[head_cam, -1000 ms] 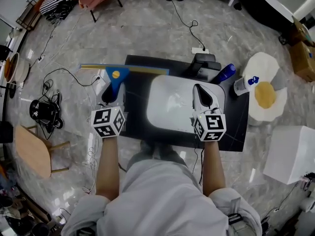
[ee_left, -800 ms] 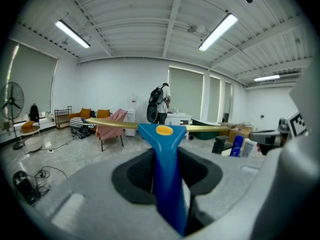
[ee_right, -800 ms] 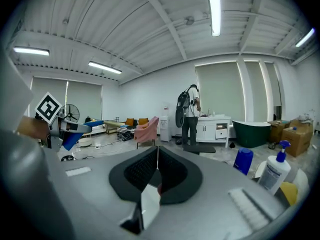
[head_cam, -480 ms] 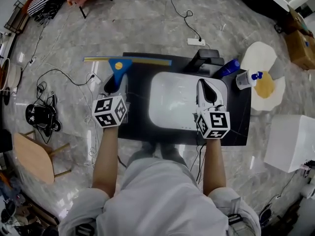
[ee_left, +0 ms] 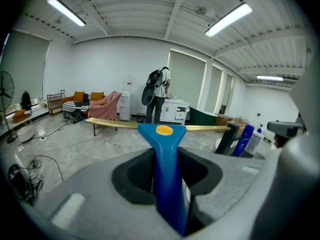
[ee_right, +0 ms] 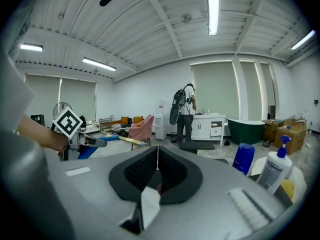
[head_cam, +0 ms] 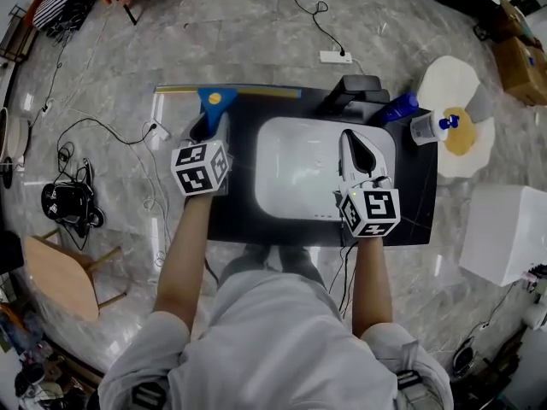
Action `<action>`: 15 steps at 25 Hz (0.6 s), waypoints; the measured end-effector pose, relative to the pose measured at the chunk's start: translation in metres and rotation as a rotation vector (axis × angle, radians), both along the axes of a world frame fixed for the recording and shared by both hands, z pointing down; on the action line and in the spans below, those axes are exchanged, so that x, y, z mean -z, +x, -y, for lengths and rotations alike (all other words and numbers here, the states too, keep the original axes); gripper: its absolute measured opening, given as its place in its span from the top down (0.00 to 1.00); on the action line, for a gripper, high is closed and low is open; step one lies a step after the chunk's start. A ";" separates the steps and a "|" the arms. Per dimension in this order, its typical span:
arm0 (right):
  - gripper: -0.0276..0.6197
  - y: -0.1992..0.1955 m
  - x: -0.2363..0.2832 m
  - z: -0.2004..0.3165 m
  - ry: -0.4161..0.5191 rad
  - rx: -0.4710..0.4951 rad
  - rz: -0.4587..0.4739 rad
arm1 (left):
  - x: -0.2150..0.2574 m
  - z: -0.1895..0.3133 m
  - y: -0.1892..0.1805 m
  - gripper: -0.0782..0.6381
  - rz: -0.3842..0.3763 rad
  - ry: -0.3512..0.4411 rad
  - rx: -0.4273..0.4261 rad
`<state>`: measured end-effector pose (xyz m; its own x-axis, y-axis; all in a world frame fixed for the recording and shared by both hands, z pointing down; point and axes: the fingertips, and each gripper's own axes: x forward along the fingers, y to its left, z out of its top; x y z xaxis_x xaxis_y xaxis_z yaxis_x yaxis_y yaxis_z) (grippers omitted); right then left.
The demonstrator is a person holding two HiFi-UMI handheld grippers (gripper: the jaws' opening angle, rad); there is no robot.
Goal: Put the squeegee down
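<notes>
**Supervisor:** Report the current step.

**Operator:** I have the left gripper (head_cam: 205, 135) clamped on the blue handle of the squeegee (head_cam: 218, 101). Its yellow blade lies across the far left edge of the black table (head_cam: 231, 216). I cannot tell whether the blade touches the table. I judge the set-down to be in hand but not complete.

**Supervisor:** Next move?

**Operator:** Lower until the blade rests flat on the table. Then part the jaws and back clear of the handle.

**Supervisor:** Containers?

**Operator:** The white basin (head_cam: 295, 173) at mid-table looks empty. My right gripper (head_cam: 349, 142) hangs over its right side, jaws together on nothing. Further right stand a blue bottle (head_cam: 398, 107) and a spray bottle (head_cam: 427, 128). I cannot read their fill.
</notes>
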<state>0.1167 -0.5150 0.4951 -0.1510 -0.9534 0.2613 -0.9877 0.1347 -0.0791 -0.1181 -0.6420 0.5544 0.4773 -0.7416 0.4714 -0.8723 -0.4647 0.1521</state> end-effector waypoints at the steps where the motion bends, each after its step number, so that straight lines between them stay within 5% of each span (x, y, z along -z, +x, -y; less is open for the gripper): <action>1: 0.95 0.002 -0.001 0.002 -0.001 -0.001 -0.001 | -0.008 0.003 0.003 0.71 0.009 -0.012 -0.002; 15: 0.95 0.018 -0.030 0.023 -0.046 0.005 0.007 | -0.102 0.020 0.034 0.71 0.059 -0.200 0.000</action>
